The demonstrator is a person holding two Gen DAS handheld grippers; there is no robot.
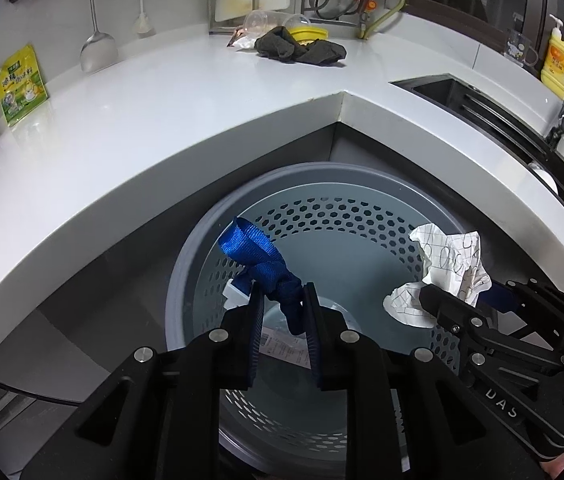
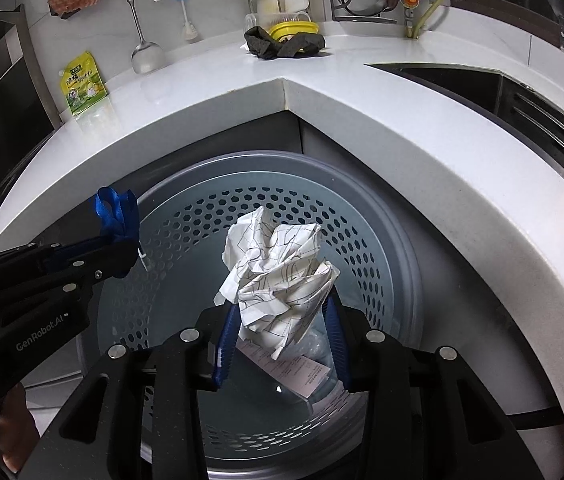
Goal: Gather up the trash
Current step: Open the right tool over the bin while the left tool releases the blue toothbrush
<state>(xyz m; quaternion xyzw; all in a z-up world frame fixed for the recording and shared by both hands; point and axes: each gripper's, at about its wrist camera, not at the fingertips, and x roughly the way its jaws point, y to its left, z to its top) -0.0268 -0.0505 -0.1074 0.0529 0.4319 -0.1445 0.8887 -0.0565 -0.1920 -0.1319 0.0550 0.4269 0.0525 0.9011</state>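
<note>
Two pieces hang over the perforated bin (image 2: 378, 240): left gripper (image 1: 282, 300) pinches a blue strap (image 1: 258, 256), right gripper (image 2: 282, 312) clamps crumpled paper (image 2: 278, 268). Neither is dropped yet; a receipt (image 2: 302, 372) already lies inside, while a dark rag (image 1: 302, 50) and cups remain on the counter (image 1: 162, 120).

Left wrist view: looks steeply down along its fingers, close above the perforated grey bin (image 1: 362, 216) under the white counter corner (image 1: 162, 120). Right wrist view: same downward aim, from just beside it. Both views share bin, counter and the opposite gripper.
</note>
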